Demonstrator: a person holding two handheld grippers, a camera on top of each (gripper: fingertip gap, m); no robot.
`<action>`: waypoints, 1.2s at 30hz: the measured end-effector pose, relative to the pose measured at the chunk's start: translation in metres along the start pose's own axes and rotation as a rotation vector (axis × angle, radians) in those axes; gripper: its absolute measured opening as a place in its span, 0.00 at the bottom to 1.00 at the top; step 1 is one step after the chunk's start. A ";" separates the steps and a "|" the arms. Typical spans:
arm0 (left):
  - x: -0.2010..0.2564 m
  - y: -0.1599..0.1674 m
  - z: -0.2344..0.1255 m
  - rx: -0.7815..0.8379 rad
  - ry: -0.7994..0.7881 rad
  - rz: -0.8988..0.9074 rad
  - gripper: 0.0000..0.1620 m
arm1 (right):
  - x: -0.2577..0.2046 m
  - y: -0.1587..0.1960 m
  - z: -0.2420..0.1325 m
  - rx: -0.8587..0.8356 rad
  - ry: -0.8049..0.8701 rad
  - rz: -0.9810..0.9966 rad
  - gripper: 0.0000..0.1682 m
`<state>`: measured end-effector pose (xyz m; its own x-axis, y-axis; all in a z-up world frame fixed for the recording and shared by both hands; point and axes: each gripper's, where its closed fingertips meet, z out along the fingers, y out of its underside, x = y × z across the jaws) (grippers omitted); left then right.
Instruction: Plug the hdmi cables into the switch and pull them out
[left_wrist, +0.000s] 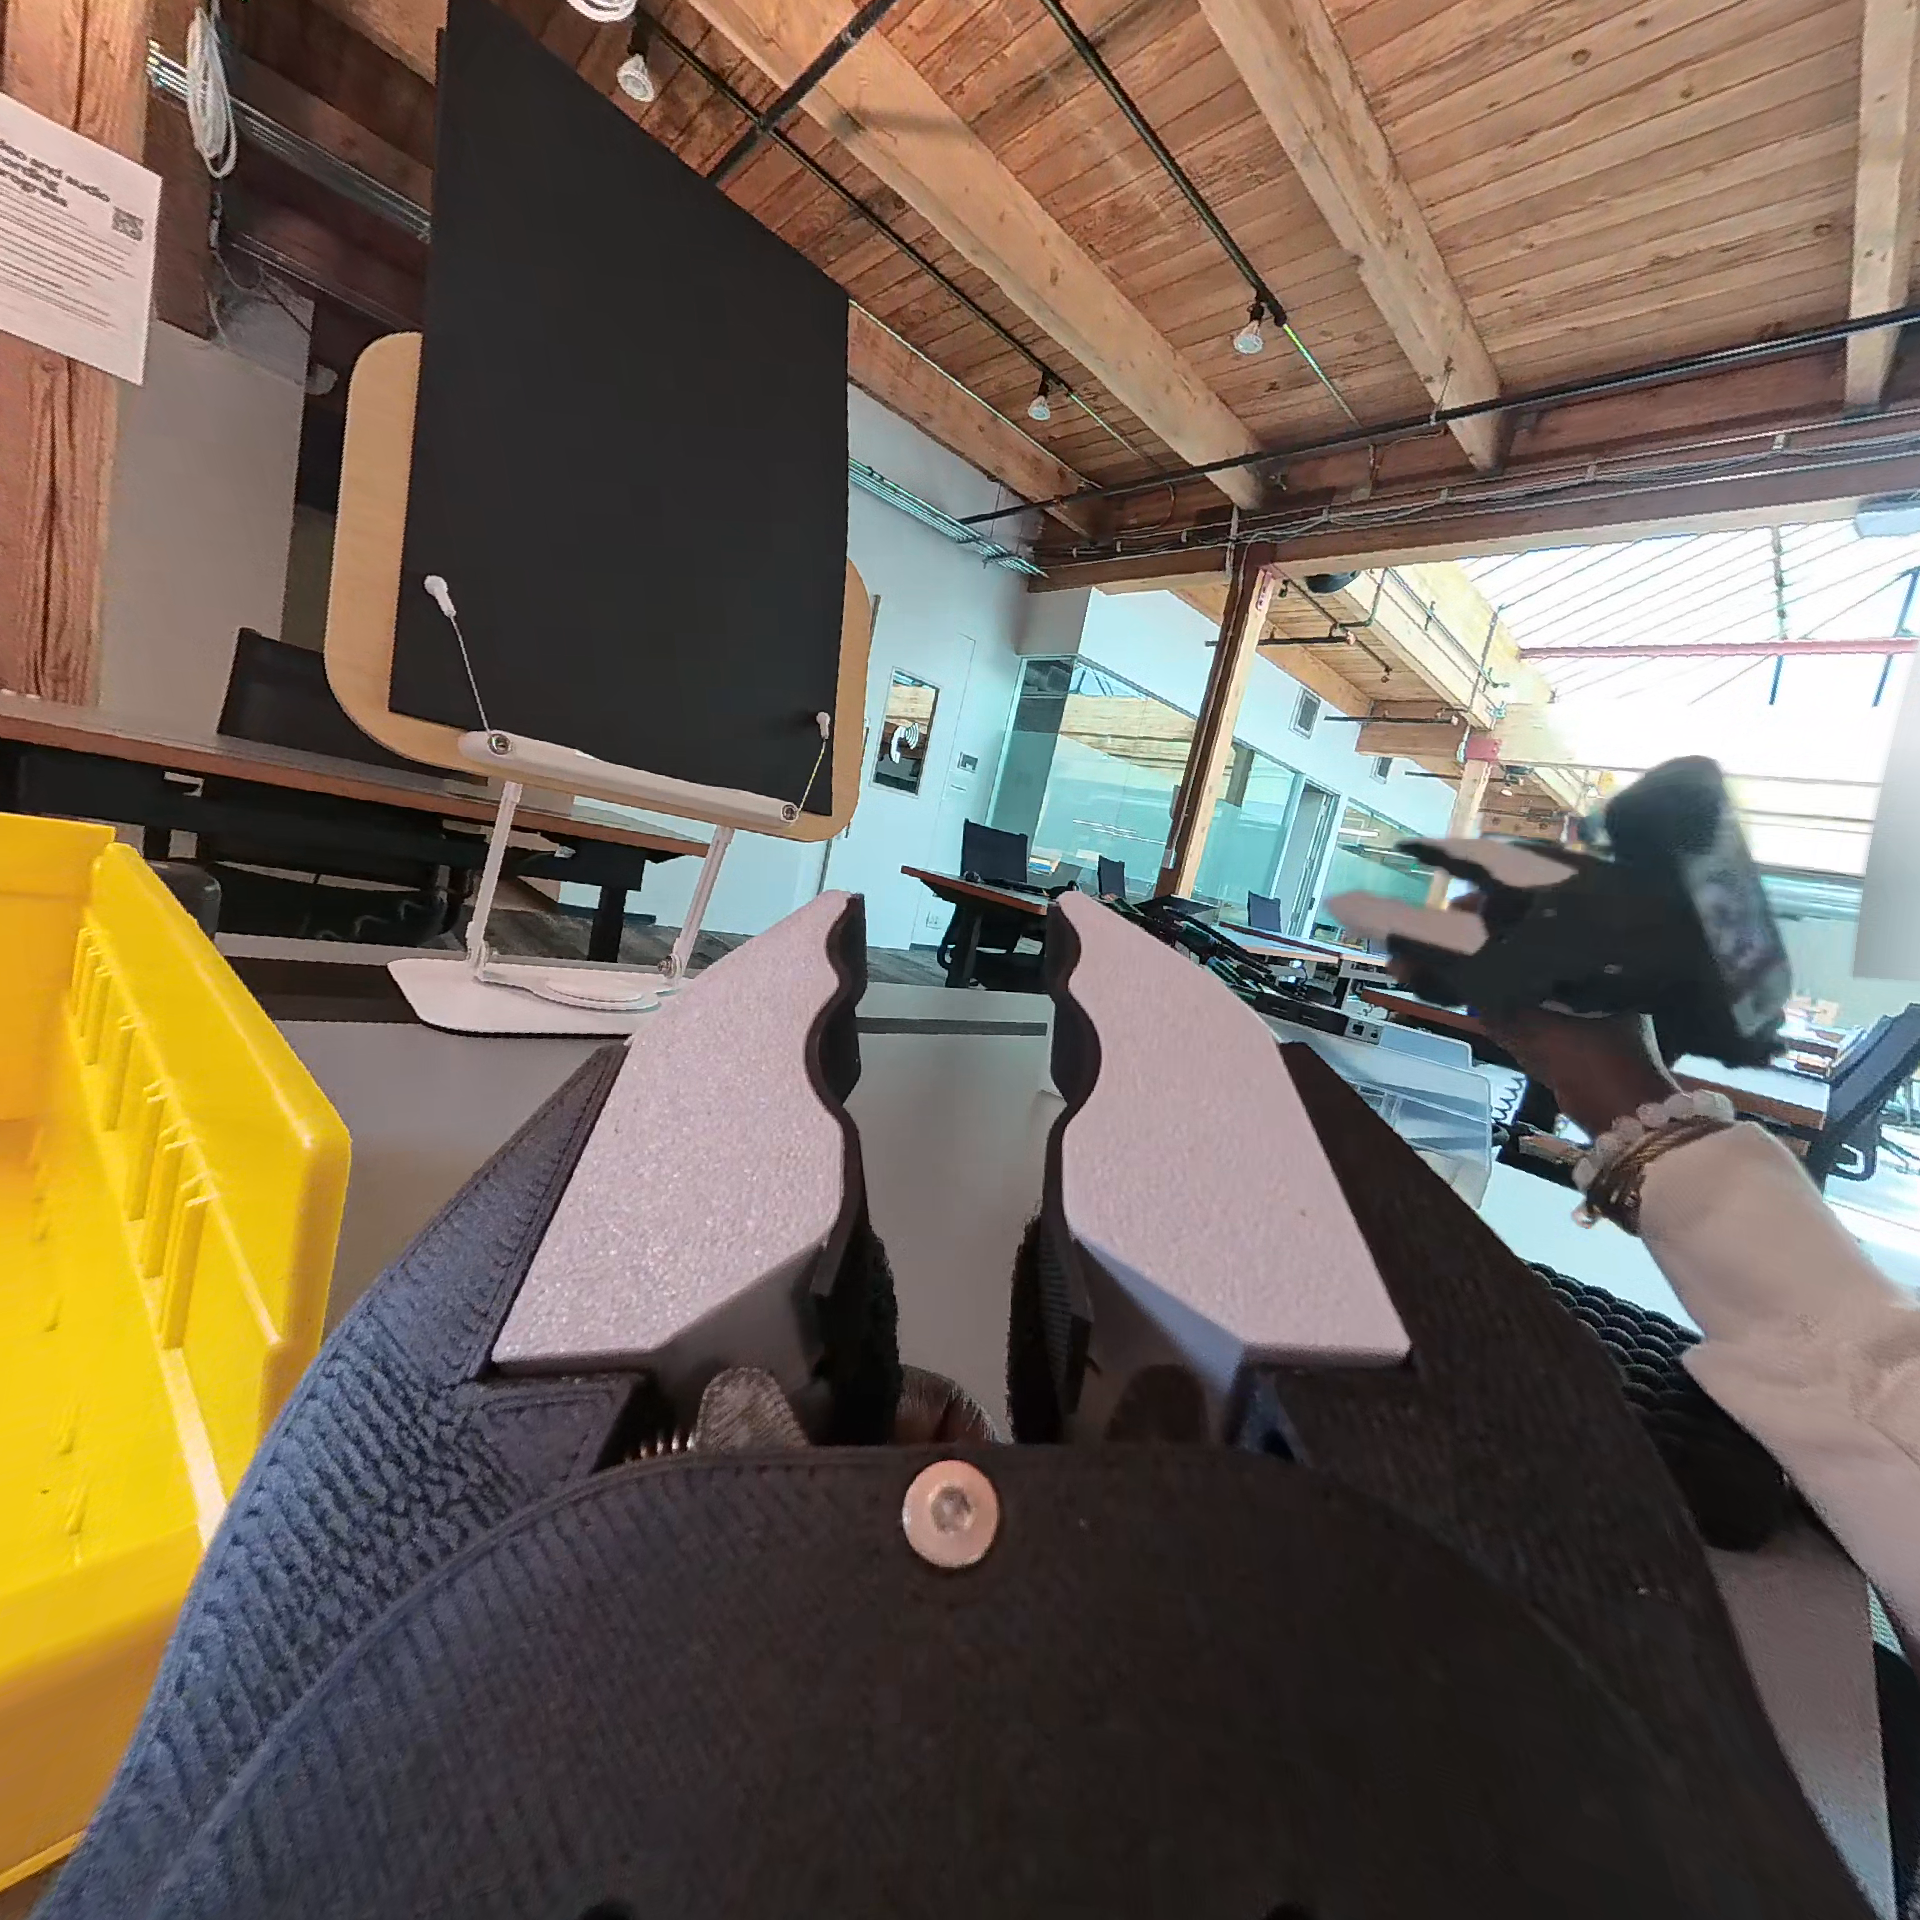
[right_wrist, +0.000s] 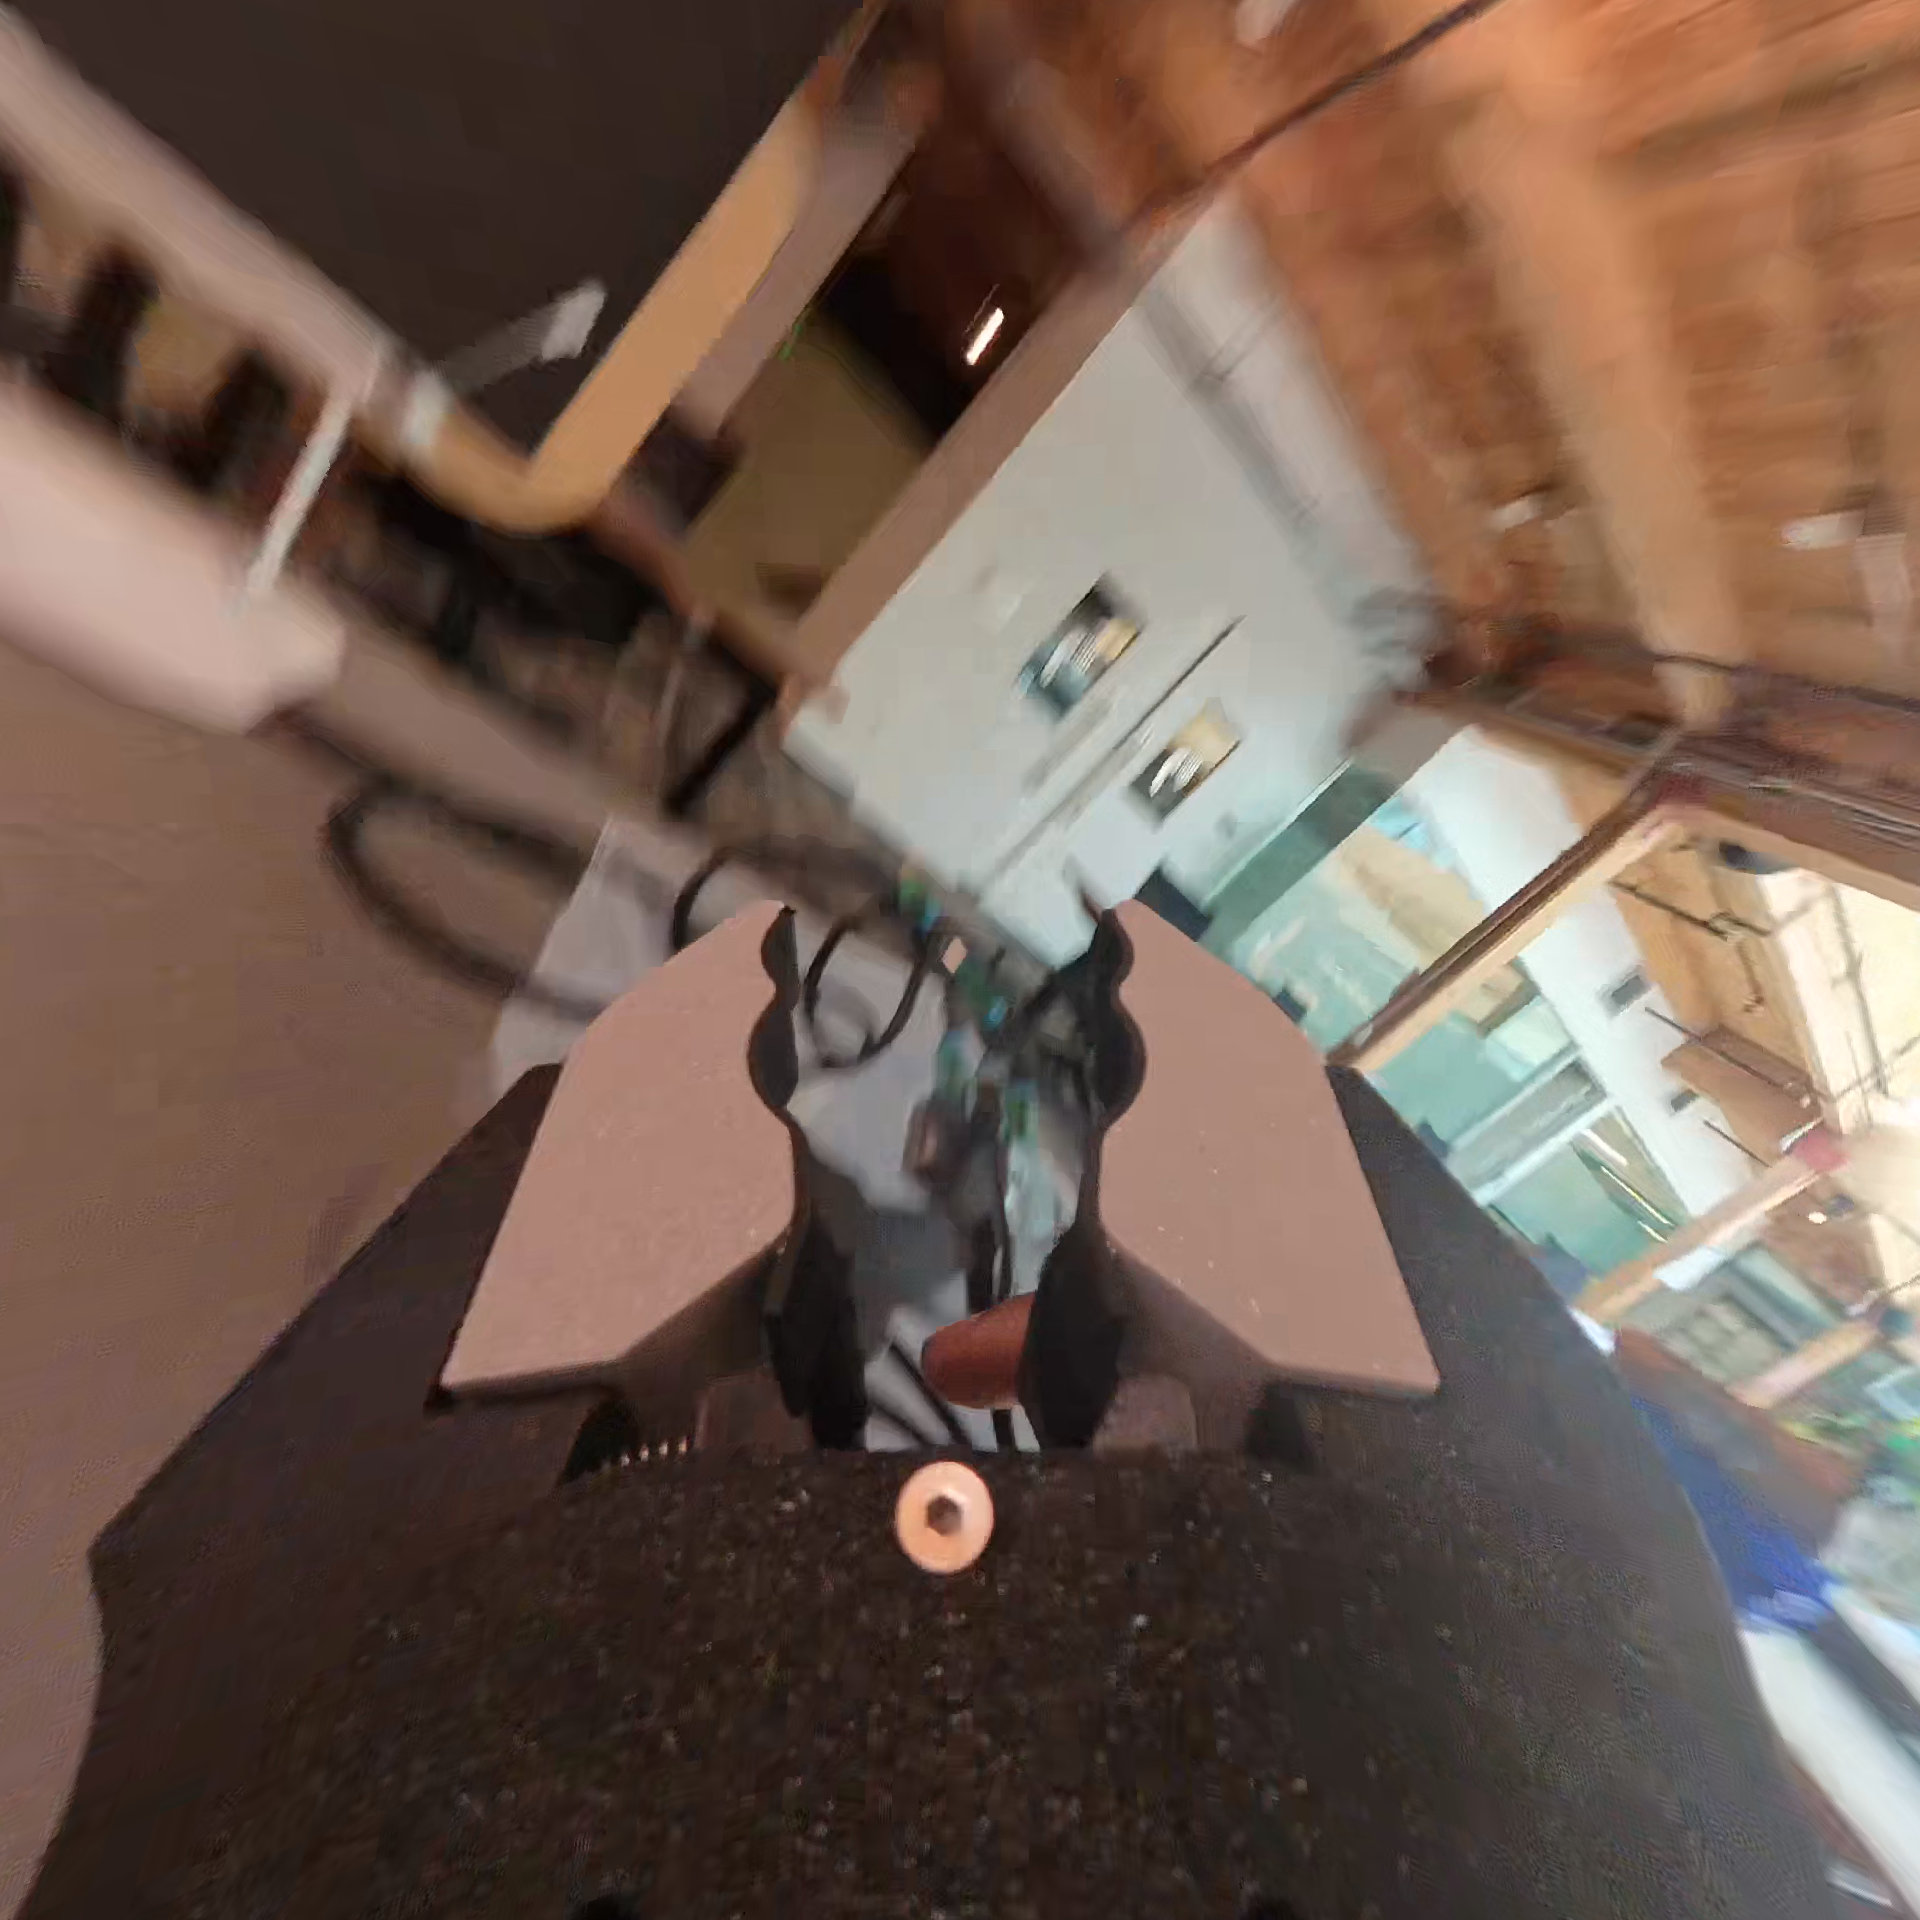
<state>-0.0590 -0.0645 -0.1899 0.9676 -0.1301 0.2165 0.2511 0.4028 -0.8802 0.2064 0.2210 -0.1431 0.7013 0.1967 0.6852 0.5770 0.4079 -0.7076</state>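
No HDMI cable or switch could be made out with certainty; in the blurred right wrist view, dark cable loops (right_wrist: 436, 914) lay on the grey table (right_wrist: 156, 1039) beyond the right gripper (right_wrist: 940, 935), and a smeared tangle of dark and green shapes showed between its fingers, too streaked to identify. That gripper's fingers stood spread with nothing between them. The left gripper (left_wrist: 956, 935) also held its fingers apart and empty, raised over the table (left_wrist: 436, 1091) and pointing toward the room. To the left of it sat a yellow bin (left_wrist: 156, 1195), cut off by the frame edge. Beyond its fingertips a black board (left_wrist: 623, 416) leaned on a white stand (left_wrist: 582, 894). To its right the right gripper (left_wrist: 1382, 894) appeared motion-blurred in the air, held by a hand (left_wrist: 1600, 1060) with bracelets (left_wrist: 1642, 1143) and a white sleeve (left_wrist: 1787, 1278); its fingertips looked parted.
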 end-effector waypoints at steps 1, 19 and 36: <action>0.000 0.000 0.000 0.000 0.001 0.003 0.20 | -0.019 0.015 0.003 -0.119 -0.090 -0.077 0.35; 0.004 0.000 -0.001 -0.003 0.008 0.020 0.20 | 0.018 0.048 -0.006 0.006 -0.112 0.368 0.21; 0.004 0.000 -0.001 -0.003 0.009 0.023 0.20 | -0.045 0.110 0.000 -0.424 -0.391 0.486 0.24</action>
<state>-0.0551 -0.0662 -0.1891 0.9729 -0.1287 0.1922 0.2284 0.4032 -0.8862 0.2385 0.2575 -0.2520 0.7639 0.6013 0.2344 0.4077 -0.1680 -0.8975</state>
